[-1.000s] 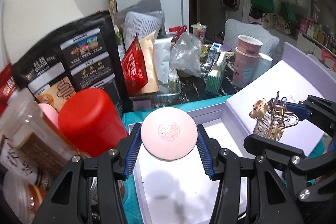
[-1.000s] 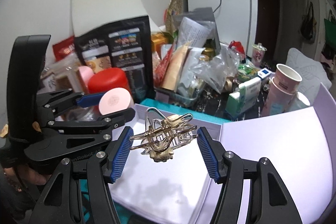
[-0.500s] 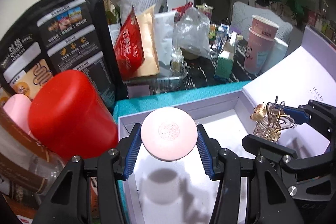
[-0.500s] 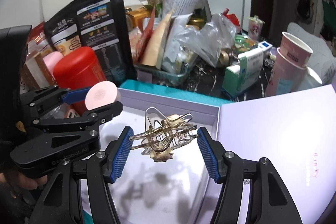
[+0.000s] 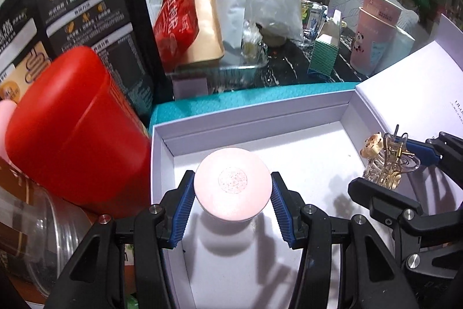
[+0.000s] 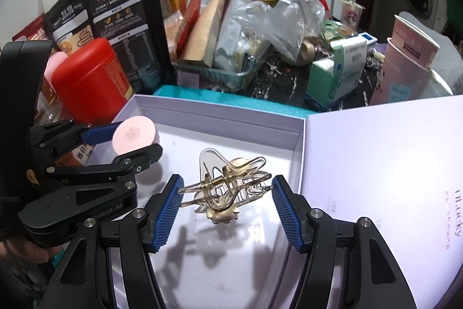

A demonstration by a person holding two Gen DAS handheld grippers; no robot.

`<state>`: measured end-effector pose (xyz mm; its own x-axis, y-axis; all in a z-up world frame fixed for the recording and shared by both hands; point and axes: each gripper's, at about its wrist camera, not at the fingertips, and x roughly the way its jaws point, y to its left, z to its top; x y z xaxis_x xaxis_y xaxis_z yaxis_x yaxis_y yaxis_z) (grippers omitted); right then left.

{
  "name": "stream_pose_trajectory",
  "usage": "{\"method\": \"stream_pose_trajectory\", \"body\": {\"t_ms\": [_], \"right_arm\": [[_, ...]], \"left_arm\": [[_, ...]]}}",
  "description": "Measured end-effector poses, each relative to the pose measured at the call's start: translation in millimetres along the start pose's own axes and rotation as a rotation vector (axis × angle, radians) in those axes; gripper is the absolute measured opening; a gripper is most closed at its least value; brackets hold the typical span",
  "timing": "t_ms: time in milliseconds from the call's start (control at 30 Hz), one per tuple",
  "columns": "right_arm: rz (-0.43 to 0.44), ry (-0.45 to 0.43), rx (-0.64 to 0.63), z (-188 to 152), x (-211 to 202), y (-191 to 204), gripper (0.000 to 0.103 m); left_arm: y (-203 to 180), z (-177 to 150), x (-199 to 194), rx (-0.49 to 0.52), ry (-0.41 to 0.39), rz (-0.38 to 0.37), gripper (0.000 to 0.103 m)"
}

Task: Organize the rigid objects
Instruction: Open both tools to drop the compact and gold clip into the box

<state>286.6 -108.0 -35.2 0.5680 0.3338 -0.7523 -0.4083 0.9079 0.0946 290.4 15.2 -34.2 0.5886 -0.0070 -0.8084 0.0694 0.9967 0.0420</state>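
Left gripper (image 5: 233,203) clamps pink disc (image 5: 233,187), frame centre, over open box (image 5: 254,118). Right gripper (image 6: 225,200) pinches hair claw (image 6: 224,188) by its ends, mid-frame above the floor; both likely poised to set down.

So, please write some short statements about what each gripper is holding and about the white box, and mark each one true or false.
1. The left gripper is shut on a round pink compact. True.
2. The right gripper is empty. False: it is shut on a clear and gold hair claw clip.
3. The white box is open, with its lid laid back on the right in the right wrist view. True.
4. The hair claw clip already lies on the floor of the box. False: it hangs between the pads above the floor, with its shadow below.
5. A red canister stands inside the box. False: it stands outside, beside the box's left wall.
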Motion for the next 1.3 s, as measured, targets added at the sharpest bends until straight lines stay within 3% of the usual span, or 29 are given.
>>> {"method": "stream_pose_trajectory", "body": {"t_ms": [167,367,667,1300], "right_arm": [[-0.009,0.002,0.006,-0.7,0.0,-0.6,0.063],[-0.011,0.015,0.043,-1.8,-1.5,-4.5,0.070],[-0.027,0.004,0.067,-2.8,-17.0,-9.3,0.072],[-0.051,-0.126,0.021,0.1,-93.5,13.3,0.072]], "left_arm": [[1.8,-0.6,9.5,-0.007,0.047,0.021,0.051],[5.2,-2.1,18.4,-0.045,0.104,-0.015,0.051],[2.3,-0.6,1.6,-0.037,0.071,0.021,0.060],[-0.8,0.9,-78.3,-0.026,-0.070,0.014,0.060]]}}
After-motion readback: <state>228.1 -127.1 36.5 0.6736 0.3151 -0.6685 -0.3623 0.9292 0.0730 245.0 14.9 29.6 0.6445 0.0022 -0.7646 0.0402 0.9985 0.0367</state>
